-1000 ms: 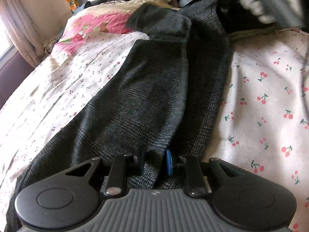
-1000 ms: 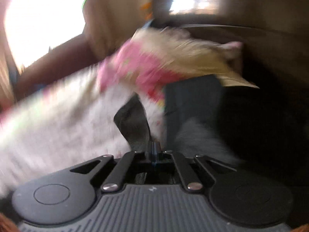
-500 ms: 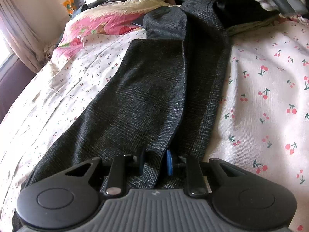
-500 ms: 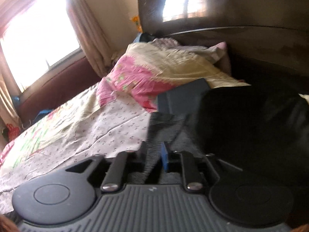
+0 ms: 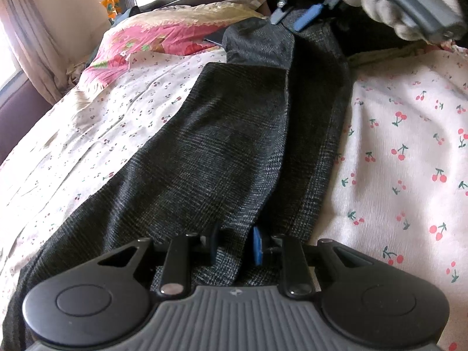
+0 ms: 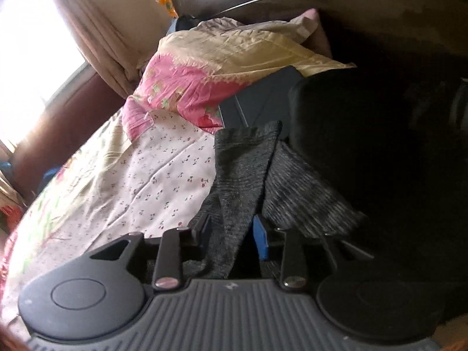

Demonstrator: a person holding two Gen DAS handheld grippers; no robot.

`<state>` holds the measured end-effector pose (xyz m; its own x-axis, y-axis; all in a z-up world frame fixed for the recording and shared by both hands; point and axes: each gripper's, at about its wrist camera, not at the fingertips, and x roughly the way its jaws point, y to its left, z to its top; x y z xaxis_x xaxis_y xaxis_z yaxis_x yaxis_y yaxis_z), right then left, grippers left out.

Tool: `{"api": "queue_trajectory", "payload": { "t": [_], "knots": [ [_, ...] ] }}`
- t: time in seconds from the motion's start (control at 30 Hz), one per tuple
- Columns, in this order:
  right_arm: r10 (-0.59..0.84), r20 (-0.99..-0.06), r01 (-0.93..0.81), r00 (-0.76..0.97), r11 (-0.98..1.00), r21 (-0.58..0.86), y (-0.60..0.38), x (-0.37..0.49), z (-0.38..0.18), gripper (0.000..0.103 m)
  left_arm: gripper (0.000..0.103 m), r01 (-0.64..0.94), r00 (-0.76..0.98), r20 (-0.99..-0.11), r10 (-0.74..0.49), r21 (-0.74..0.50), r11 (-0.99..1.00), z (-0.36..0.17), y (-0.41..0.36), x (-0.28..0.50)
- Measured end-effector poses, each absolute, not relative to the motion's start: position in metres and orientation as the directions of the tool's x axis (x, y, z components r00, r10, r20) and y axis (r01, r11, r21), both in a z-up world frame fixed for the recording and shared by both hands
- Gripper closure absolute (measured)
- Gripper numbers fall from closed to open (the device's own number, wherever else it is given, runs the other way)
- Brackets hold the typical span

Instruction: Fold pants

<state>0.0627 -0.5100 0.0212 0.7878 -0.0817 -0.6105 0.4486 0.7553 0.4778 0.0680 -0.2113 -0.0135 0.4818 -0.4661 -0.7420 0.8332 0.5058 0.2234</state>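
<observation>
Left wrist view: dark grey checked pants (image 5: 222, 152) lie lengthwise on a cherry-print sheet (image 5: 409, 152), one leg laid over the other, running from the left claw (image 5: 235, 244) away toward a pink pillow (image 5: 152, 41). The left claw is narrowly parted and pinches a ridge of cloth at the near end; its blue pad (image 5: 258, 244) presses the fabric. At the far end a gloved hand (image 5: 389, 14) holds the right claw (image 5: 295, 19) just above the cuff.

Right wrist view: the right claw (image 6: 232, 232) is opening. A strip of the pants (image 6: 242, 175) runs between its jaws, but the blue pad (image 6: 260, 237) looks clear of it, so the cloth seems released. The cuff end rests on the sheet (image 6: 152, 184), beside the pillow (image 6: 187, 87) and a black bundle (image 6: 365, 146).

Handling, judged: the knit looks soft, limp and fairly light, grippy rather than slippery, not fragile. It will sag and bunch, so take it by an edge or cuff corner, both layers together.
</observation>
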Motion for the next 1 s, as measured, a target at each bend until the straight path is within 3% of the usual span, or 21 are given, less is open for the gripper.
{"api": "queue_trajectory", "payload": {
  "t": [0.27, 0.37, 0.4, 0.43, 0.6, 0.7, 0.8, 0.83, 0.9, 0.97, 1.0],
  "knots": [
    [-0.036, -0.654, 0.462, 0.755, 0.737, 0.493, -0.513, 0.100, 0.000, 0.069, 0.064, 0.828, 0.488, -0.738, -0.466, 0.223, 0.515, -0.015, -0.215, 0.068],
    [-0.067, -0.636, 0.469, 0.769, 0.735, 0.489, -0.518, 0.114, -0.007, 0.080, 0.064, 0.830, 0.484, -0.742, -0.463, 0.223, 0.511, -0.014, -0.215, 0.069],
    [-0.049, -0.629, 0.462, 0.776, 0.723, 0.514, -0.521, 0.116, -0.007, 0.090, 0.064, 0.831, 0.484, -0.743, -0.463, 0.224, 0.510, -0.014, -0.215, 0.069],
    [-0.033, -0.612, 0.447, 0.791, 0.714, 0.540, -0.524, 0.113, -0.004, 0.099, 0.064, 0.831, 0.485, -0.742, -0.463, 0.224, 0.509, -0.014, -0.215, 0.069],
    [-0.049, -0.412, 0.315, 0.910, 0.728, 0.609, -0.517, 0.043, 0.037, 0.099, 0.064, 0.829, 0.487, -0.735, -0.473, 0.217, 0.516, -0.015, -0.213, 0.069],
    [-0.090, -0.389, 0.326, 0.917, 0.731, 0.600, -0.510, 0.002, 0.040, 0.099, 0.064, 0.829, 0.486, -0.734, -0.474, 0.215, 0.517, -0.016, -0.212, 0.069],
    [-0.149, -0.485, 0.410, 0.862, 0.769, 0.490, -0.510, 0.007, 0.020, 0.093, 0.064, 0.829, 0.491, -0.735, -0.467, 0.230, 0.510, -0.015, -0.214, 0.067],
    [-0.110, -0.519, 0.412, 0.848, 0.752, 0.514, -0.514, 0.012, 0.014, 0.093, 0.063, 0.828, 0.493, -0.736, -0.463, 0.234, 0.509, -0.015, -0.214, 0.066],
    [-0.046, -0.501, 0.384, 0.864, 0.702, 0.600, -0.518, 0.007, 0.009, 0.090, 0.063, 0.827, 0.495, -0.738, -0.458, 0.238, 0.509, -0.014, -0.215, 0.066],
    [-0.053, -0.481, 0.377, 0.875, 0.698, 0.609, -0.515, -0.003, 0.014, 0.075, 0.062, 0.828, 0.494, -0.740, -0.458, 0.239, 0.507, -0.015, -0.215, 0.067],
    [-0.048, -0.471, 0.366, 0.881, 0.700, 0.613, -0.513, -0.008, 0.016, 0.057, 0.062, 0.828, 0.494, -0.739, -0.458, 0.239, 0.507, -0.015, -0.215, 0.067]
  ]
}}
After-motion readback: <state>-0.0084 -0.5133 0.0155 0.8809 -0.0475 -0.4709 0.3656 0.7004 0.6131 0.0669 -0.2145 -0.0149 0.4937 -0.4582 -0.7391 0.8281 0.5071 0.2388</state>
